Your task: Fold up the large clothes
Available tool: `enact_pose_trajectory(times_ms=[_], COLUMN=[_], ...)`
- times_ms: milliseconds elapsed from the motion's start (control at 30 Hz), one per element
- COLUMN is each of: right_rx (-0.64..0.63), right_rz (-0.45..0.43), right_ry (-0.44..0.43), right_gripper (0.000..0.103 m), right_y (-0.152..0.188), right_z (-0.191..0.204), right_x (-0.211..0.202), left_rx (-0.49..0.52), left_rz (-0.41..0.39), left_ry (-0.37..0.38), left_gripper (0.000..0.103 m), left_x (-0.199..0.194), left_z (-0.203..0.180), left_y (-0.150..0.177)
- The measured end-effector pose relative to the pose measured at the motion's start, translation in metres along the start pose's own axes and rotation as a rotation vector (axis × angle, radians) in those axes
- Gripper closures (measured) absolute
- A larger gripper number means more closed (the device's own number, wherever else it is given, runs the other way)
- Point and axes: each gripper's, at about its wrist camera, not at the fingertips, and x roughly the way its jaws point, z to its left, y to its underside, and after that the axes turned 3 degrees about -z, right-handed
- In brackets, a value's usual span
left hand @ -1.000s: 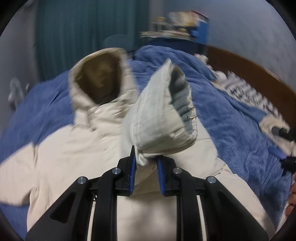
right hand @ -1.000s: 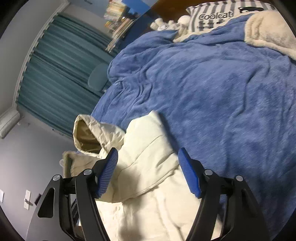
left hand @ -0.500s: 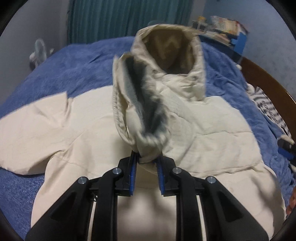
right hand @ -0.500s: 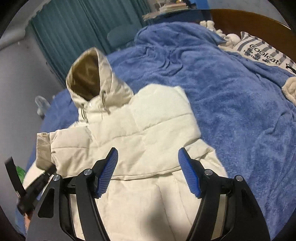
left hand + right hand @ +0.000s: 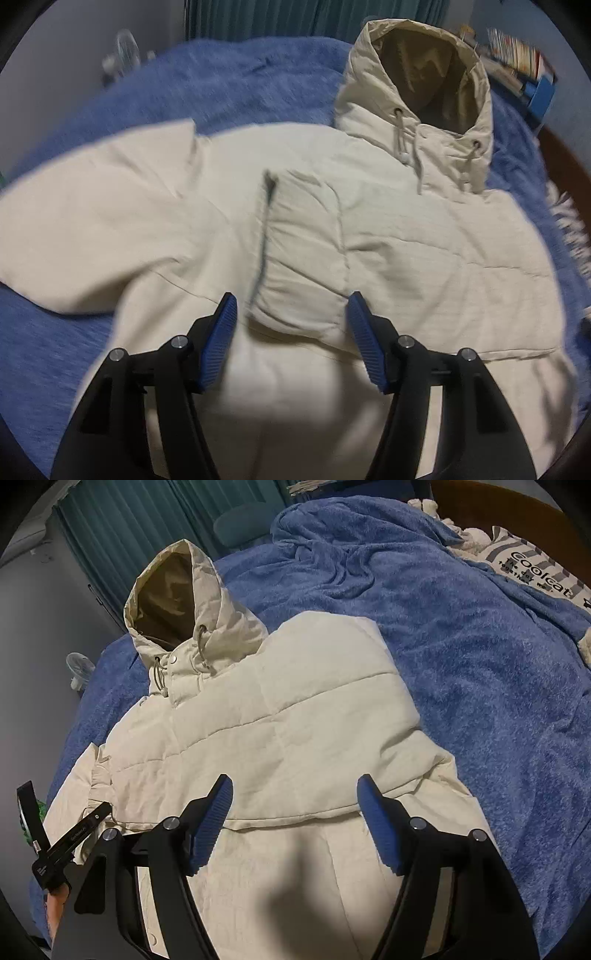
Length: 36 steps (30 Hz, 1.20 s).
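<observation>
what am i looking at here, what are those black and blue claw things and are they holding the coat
No robot here: a person carries a hand-held two-finger gripper in each hand, each with a wide-angle camera looking along its fingers. One picture is from the left gripper, the other from the right gripper. The blue ribbed parts are the finger pads.

A cream hooded puffer jacket lies on a blue blanket on a bed. One sleeve is folded across its chest; the other sleeve lies spread out to the side.

Nothing is held. The left jaws are opening, with the folded sleeve's cuff lying loose between them. The right jaws stand open above the jacket.
</observation>
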Motion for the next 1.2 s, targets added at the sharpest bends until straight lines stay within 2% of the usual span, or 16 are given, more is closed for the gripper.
enact_pose_trajectory(times_ms=[33,67,133,200,233,300,367,467,567,633,733,867,1033,1200], right_rx=[0.003,0.008,0.014,0.016,0.013,-0.005,-0.014,-0.039,-0.062,-0.055,-0.059,-0.093,-0.059,-0.054], right_rz=[-0.001,-0.001,0.000,0.000,0.001,0.008,0.015,0.027,0.061,0.097,0.147,0.149,0.079,0.004], right_ry=[-0.001,-0.001,0.005,0.019,0.025,0.039,0.064,0.109,0.149,0.175,0.211,0.241,0.180,0.139], right_gripper=[0.036,0.036,0.033,0.024,0.016,0.012,0.008,0.007,0.007,0.007,0.007,0.006,0.006,0.006], right_y=[-0.001,-0.001,-0.001,-0.001,-0.001,0.001,0.003,0.006,0.010,0.013,0.018,0.020,0.011,0.009], right_z=[0.000,-0.001,-0.003,-0.005,-0.005,-0.003,-0.002,-0.001,-0.002,-0.005,-0.008,0.000,0.008,0.015], right_x=[0.000,0.000,0.000,0.003,0.004,0.007,0.009,0.016,0.029,0.040,0.055,0.053,0.031,0.008], left_rx=[0.011,0.015,0.019,0.039,0.051,0.090,0.140,0.217,0.154,0.131,0.096,0.099,0.081,0.006], left_rz=[-0.023,-0.046,-0.108,-0.166,-0.181,-0.171,-0.141,-0.062,0.018,0.035,0.065,0.043,-0.014,-0.083], left_ry=[-0.052,-0.062,-0.056,-0.024,0.006,0.089,0.086,0.038,0.051,0.067,0.084,0.051,0.071,0.109], left_gripper=[0.032,0.030,0.029,0.025,0.019,0.014,0.014,0.014,0.013,0.008,0.008,0.008,0.008,0.008], left_x=[-0.005,-0.010,-0.024,-0.039,-0.044,-0.046,-0.038,-0.010,0.015,0.023,0.031,0.016,-0.022,-0.064], left_z=[-0.001,0.001,0.003,-0.003,-0.008,-0.024,-0.037,-0.050,-0.036,-0.033,-0.026,-0.026,-0.016,0.013], left_y=[-0.003,-0.005,-0.009,-0.012,-0.013,-0.010,-0.003,0.008,0.016,0.020,0.023,0.023,0.017,0.005])
